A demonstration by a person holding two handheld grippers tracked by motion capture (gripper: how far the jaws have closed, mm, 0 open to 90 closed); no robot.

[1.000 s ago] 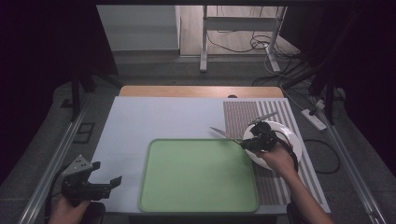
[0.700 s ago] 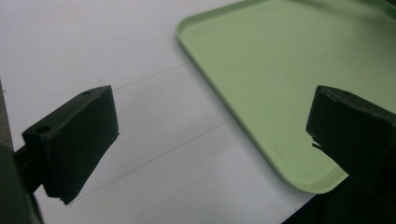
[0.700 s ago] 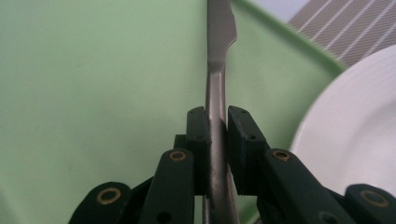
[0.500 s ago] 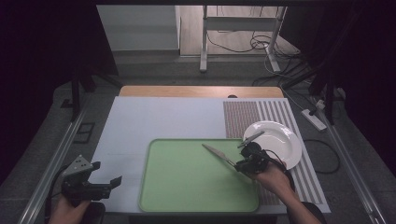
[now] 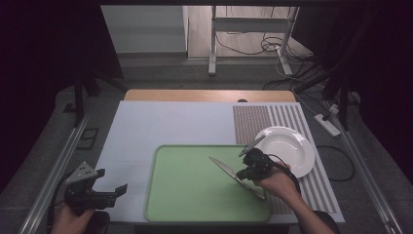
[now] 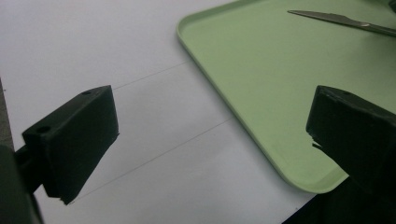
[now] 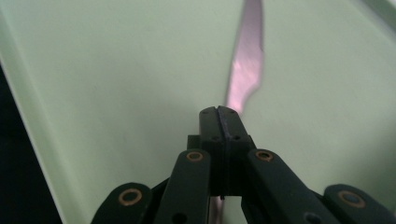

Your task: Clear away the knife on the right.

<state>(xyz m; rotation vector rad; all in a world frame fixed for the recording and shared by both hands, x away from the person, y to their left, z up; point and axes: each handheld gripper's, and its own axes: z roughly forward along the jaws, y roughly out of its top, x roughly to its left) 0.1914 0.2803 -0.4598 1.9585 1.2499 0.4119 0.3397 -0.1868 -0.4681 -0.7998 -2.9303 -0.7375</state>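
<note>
right gripper [image 5: 247,171] clenched on a knife [image 5: 229,171] over the green tray [image 5: 195,204], plate [image 5: 287,148] at 2 o'clock. left gripper [image 5: 119,191] released, holding nothing. no readable writing.

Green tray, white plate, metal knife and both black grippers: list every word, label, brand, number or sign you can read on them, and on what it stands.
None: no text can be read anywhere.
Flat green plastic tray: plain.
Round white plate: plain.
Thin metal knife, clamped in the shut black right gripper: no mark on the blade.
Open black left gripper: no lettering on its pads.
</note>
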